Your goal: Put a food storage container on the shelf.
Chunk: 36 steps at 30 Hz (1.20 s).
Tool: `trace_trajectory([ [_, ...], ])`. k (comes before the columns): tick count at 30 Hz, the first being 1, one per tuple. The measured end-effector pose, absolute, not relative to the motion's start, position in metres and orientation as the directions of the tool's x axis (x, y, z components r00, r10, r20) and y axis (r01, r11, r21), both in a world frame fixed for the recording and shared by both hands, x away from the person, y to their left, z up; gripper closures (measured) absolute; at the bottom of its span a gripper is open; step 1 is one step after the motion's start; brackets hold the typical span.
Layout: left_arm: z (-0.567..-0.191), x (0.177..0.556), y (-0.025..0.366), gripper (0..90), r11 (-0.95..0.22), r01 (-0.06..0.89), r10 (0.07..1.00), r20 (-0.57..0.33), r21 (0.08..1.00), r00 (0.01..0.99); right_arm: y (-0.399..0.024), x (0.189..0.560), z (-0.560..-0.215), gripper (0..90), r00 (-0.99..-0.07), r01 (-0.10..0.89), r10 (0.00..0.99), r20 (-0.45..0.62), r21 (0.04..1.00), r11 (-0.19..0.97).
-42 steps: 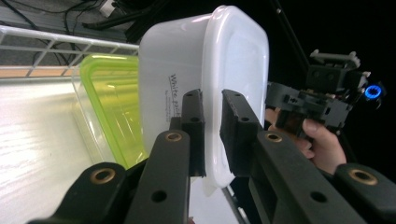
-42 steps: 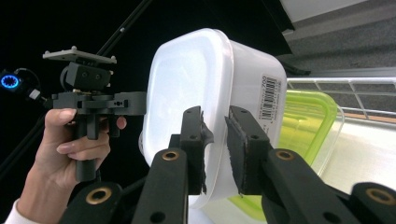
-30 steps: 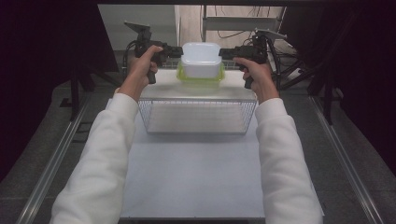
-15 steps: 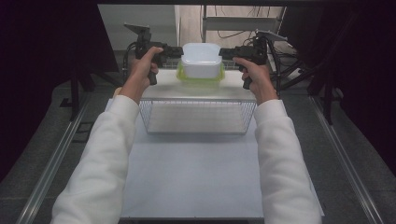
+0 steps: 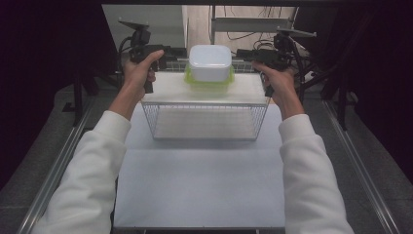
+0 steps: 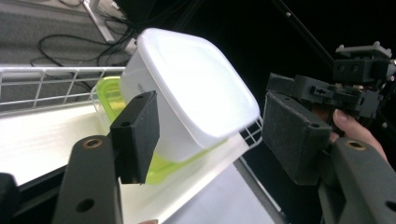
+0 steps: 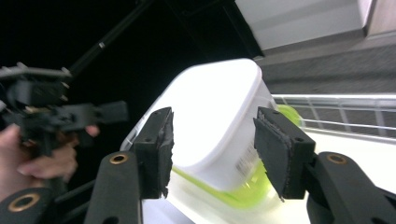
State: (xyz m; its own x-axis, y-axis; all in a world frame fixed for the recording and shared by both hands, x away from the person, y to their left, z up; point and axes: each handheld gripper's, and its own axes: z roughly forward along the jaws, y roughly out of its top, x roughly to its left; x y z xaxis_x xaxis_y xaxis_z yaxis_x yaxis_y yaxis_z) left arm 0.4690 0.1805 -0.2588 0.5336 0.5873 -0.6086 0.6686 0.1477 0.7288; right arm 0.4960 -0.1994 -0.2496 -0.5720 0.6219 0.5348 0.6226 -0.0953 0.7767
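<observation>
A white plastic box stands upside down on its lime-green lid, on the white board that tops a wire basket. My left gripper reaches in from the box's left and my right gripper from its right. In the left gripper view the box lies between the open jaws of the left gripper. In the right gripper view the right gripper is open too, its jaws on either side of the box. Whether any pad touches the box is unclear.
The basket stands at the far end of a white tabletop with metal rails along both sides. Behind it are frame posts and loose cables. The person's white sleeves cover the table's near corners.
</observation>
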Motion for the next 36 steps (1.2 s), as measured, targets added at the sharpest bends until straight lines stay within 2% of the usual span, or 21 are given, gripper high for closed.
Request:
trace_trajectory([
  [6,-0.264,0.446,0.179,32.7,0.089,0.633,0.612,-0.544,0.769,0.574,-0.216,0.478,-0.255,43.4,-0.613,0.588,0.613,0.499,0.806,-0.067],
  [16,-0.279,0.404,0.183,32.1,-0.022,0.564,0.655,-0.414,0.825,0.632,-0.232,0.441,-0.273,39.1,-0.685,0.534,0.604,0.407,0.845,0.036],
  [21,-0.292,0.378,0.186,31.7,-0.048,0.540,0.651,-0.383,0.841,0.656,-0.236,0.421,-0.287,37.7,-0.707,0.507,0.603,0.370,0.860,0.067],
  [27,-0.319,0.340,0.195,31.2,-0.079,0.532,0.625,-0.374,0.843,0.686,-0.244,0.392,-0.311,37.0,-0.723,0.484,0.618,0.307,0.864,0.138],
  [36,-0.379,0.295,0.206,33.0,-0.075,0.509,0.629,-0.356,0.857,0.691,-0.252,0.347,-0.357,37.0,-0.777,0.437,0.563,0.280,0.884,0.163],
])
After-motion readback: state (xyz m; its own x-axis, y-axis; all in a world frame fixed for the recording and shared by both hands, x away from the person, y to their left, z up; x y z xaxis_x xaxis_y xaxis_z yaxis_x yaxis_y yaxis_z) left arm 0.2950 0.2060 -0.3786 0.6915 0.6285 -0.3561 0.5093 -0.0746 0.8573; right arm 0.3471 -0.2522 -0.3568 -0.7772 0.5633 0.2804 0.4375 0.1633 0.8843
